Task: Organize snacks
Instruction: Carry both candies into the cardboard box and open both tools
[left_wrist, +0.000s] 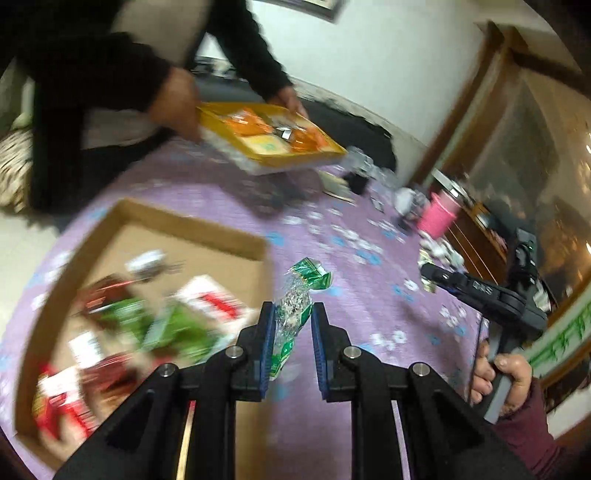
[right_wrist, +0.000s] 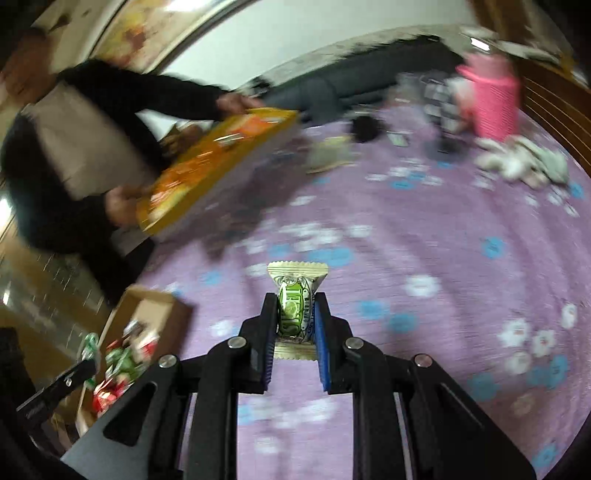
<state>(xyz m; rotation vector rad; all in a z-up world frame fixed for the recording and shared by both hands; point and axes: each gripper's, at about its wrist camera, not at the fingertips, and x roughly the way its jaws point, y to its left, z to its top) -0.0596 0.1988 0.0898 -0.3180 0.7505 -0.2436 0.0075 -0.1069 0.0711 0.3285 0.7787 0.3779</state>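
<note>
1. My left tool (left_wrist: 292, 321) is clenched on a green-and-clear snack packet (left_wrist: 295, 314), held just right of the cardboard box (left_wrist: 192, 229) of snacks.
2. My right tool (right_wrist: 295, 314) grips a green wrapped snack (right_wrist: 295, 306) above the purple floral cloth (right_wrist: 424, 240).
3. Farther off, another person's hands hold a yellow tray (left_wrist: 295, 157) of orange packets; a pink basket (right_wrist: 495, 99) stands behind.

Each camera rides close behind its own hand-held gripper, facing forward and down. Both views share the purple bedspread (left_wrist: 369, 280) (right_wrist: 424, 240), the cardboard box (left_wrist: 192, 225) (right_wrist: 155, 302) and the yellow tray (left_wrist: 303, 157) (right_wrist: 221, 173).
</note>
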